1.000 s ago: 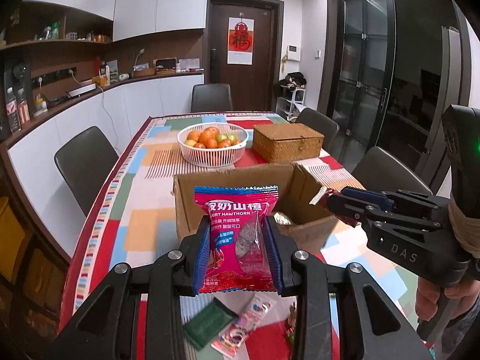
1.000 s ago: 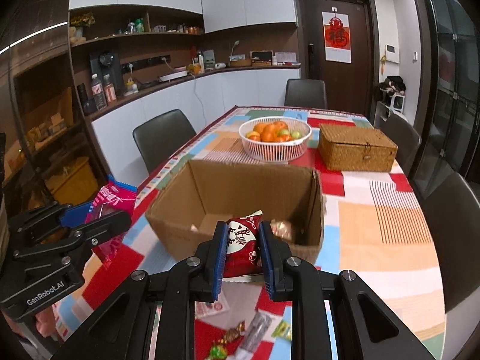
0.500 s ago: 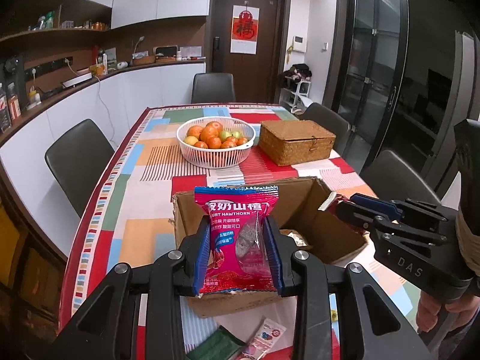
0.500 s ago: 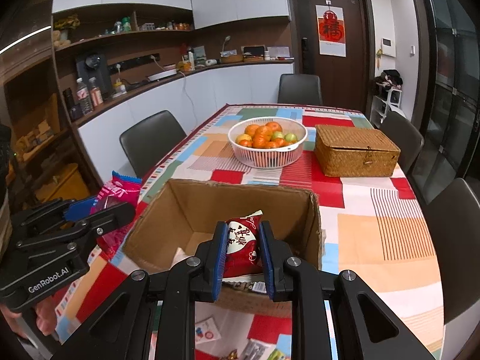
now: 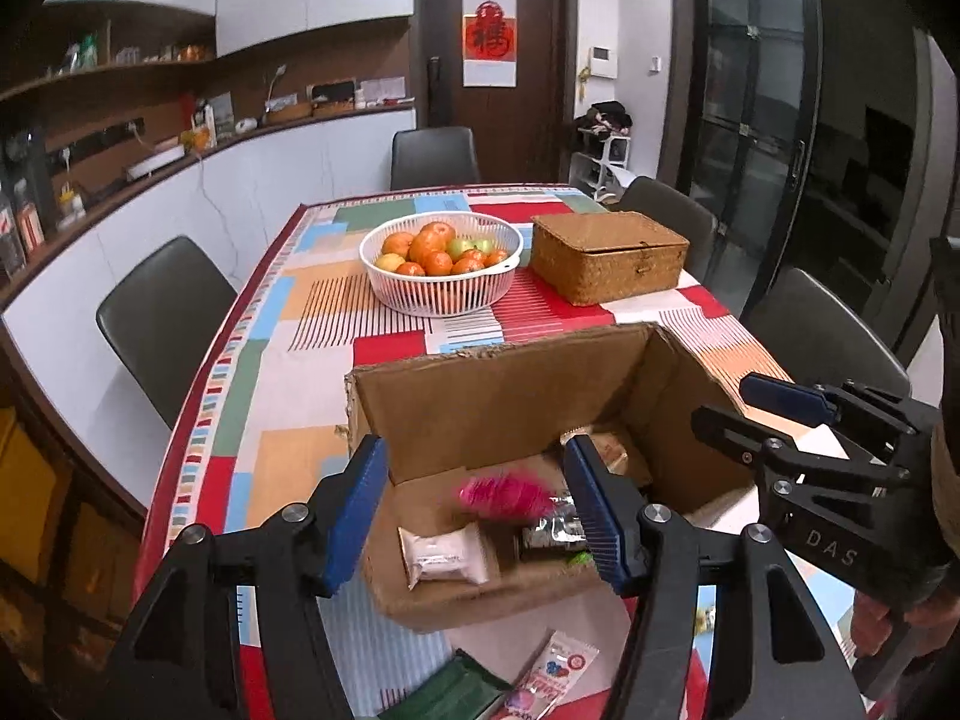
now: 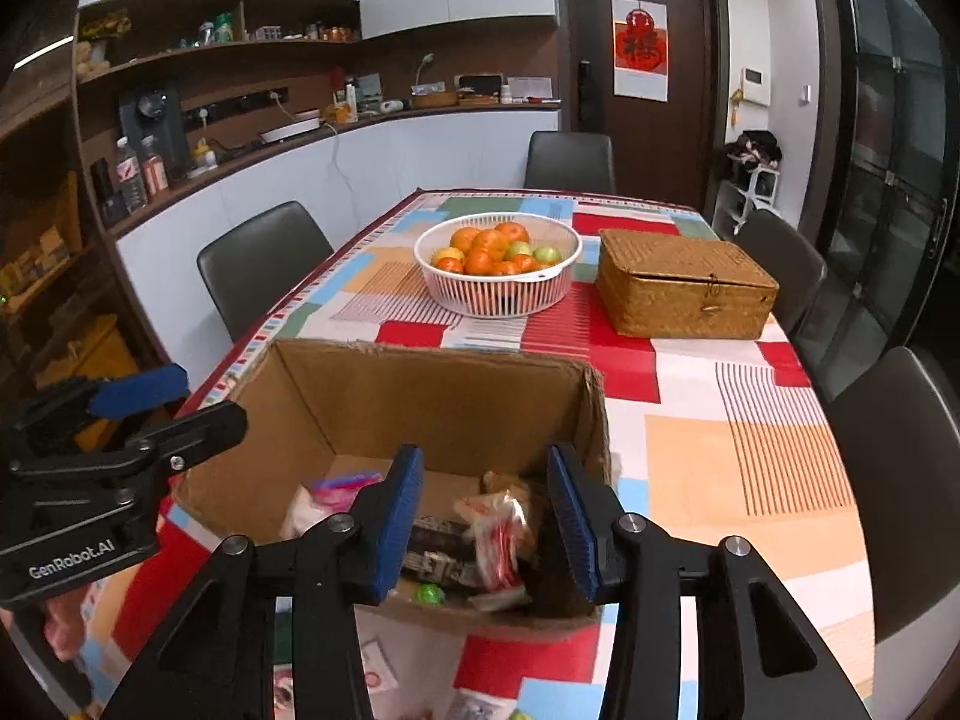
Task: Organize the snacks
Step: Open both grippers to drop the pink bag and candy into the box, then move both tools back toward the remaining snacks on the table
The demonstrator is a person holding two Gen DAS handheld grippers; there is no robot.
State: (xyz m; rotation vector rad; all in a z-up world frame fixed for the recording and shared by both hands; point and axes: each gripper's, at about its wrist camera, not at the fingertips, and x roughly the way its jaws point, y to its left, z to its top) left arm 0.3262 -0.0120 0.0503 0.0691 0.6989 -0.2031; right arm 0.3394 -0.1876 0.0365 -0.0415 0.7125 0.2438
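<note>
An open cardboard box [image 5: 498, 396] [image 6: 432, 396] stands on the table and holds several snack packets. My left gripper [image 5: 477, 510] is open and empty above the box's near side. A pink hawthorn packet [image 5: 504, 495] shows blurred inside the box, also in the right wrist view [image 6: 342, 489]. My right gripper [image 6: 486, 528] is open and empty over the box's near right part. A red and white packet [image 6: 498, 525] lies in the box below it. Each gripper shows in the other's view, the right one [image 5: 774, 414] and the left one [image 6: 150, 408].
A white basket of oranges [image 5: 441, 267] and a lidded wicker box [image 5: 609, 255] stand behind the cardboard box. Loose packets, one green [image 5: 468, 687] and one pink [image 5: 555, 669], lie on the patterned tablecloth [image 5: 288, 372] in front. Dark chairs [image 5: 159, 312] surround the table.
Both grippers moved forward over the box and opened. The pink hawthorn packet dropped from the left gripper and the red packet from the right gripper into the box.
</note>
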